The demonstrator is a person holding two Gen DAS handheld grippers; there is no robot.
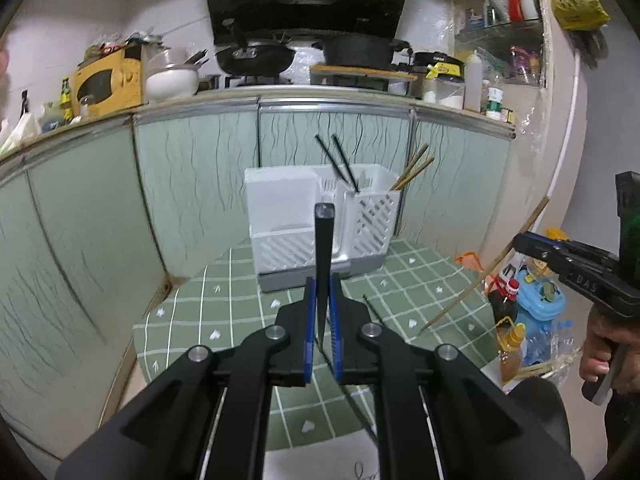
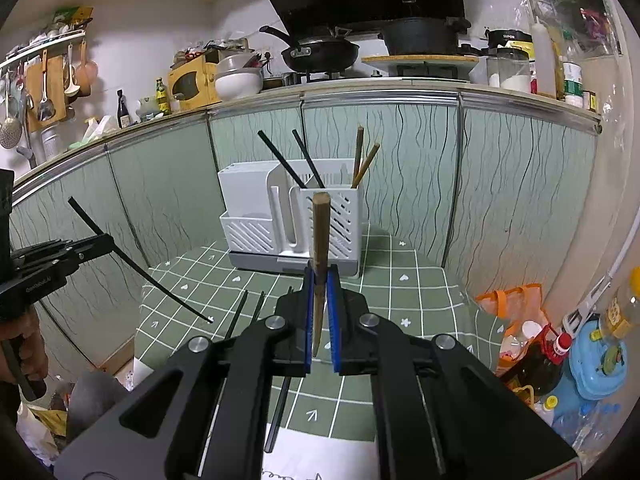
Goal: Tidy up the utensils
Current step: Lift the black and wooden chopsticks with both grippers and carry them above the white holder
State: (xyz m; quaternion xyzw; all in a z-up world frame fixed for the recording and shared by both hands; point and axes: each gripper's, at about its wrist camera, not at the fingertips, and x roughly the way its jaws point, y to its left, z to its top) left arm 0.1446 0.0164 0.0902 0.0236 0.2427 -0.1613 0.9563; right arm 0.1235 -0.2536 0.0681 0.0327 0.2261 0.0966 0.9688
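left gripper [image 1: 323, 316] fingers clenched on black chopstick [image 1: 323, 248], right gripper [image 2: 320, 312] fingers on wooden chopstick [image 2: 320, 248]

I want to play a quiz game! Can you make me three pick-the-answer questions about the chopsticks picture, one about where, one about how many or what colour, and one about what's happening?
1. Where does the white utensil holder stand?
A. on the green checked cloth
B. on the stove
C. on the floor

2. How many black chopsticks stick out of the holder?
A. none
B. two
C. five

3. What is the right gripper doing?
A. hanging open with nothing in it
B. squeezing a spoon
C. pinching a brown wooden chopstick

Answers:
1 A, the holder sits on the green checked cloth in front of the cabinet doors.
2 B, two black chopsticks lean out of the holder beside two brown ones.
3 C, the brown wooden chopstick stands between its closed blue pads, while the left gripper pinches a black chopstick.
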